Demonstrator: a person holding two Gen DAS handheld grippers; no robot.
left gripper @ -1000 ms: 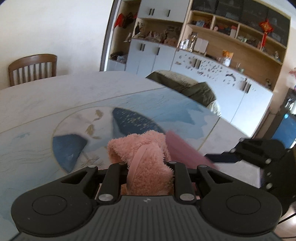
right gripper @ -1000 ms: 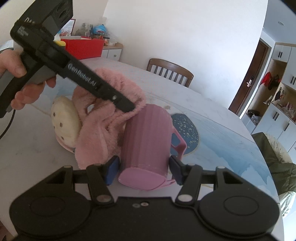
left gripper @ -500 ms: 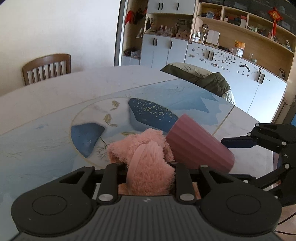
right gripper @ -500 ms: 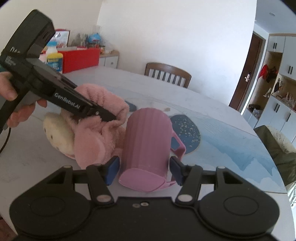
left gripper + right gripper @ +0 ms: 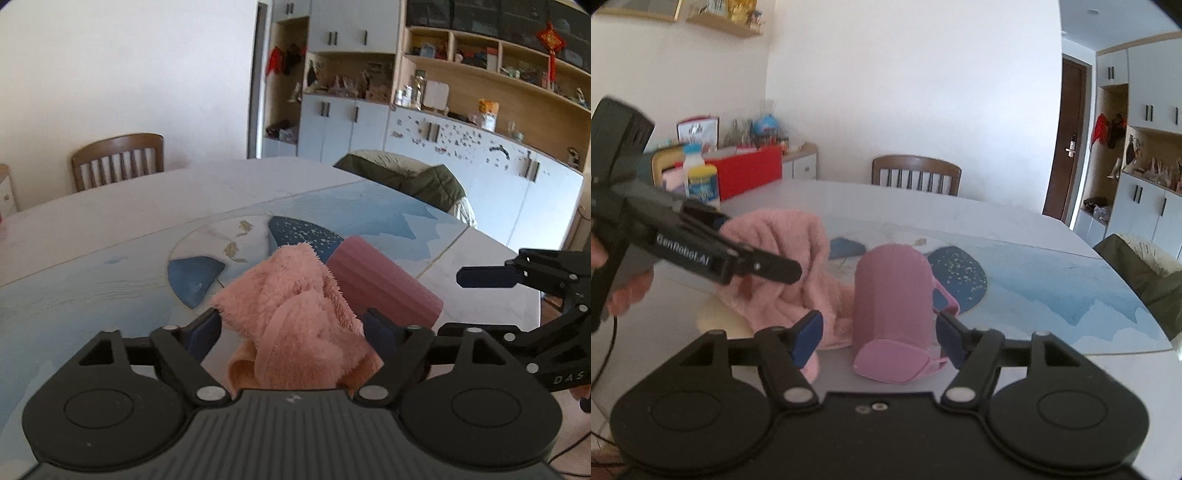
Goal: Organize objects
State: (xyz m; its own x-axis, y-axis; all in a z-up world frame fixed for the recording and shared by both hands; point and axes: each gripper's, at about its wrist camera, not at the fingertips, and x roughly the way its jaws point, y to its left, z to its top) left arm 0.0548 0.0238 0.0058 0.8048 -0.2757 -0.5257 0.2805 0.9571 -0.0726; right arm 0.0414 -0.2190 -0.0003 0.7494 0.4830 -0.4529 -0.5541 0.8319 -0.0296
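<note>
Round table (image 5: pixel 110 221) with blue painted centre. Pink fluffy towel (image 5: pixel 291 314) heaped on it, just beside pink ribbed mug (image 5: pixel 890 291). Left gripper (image 5: pixel 291 328): jaws opening, towel between, pads clear. Right gripper (image 5: pixel 879 328): jaws opening, mug between, pads not pressing.

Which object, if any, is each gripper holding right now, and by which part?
Nothing is held. The left gripper is opening around the pink fluffy cloth; the right gripper is opening around the pink mug, pads clear of its sides.
</note>
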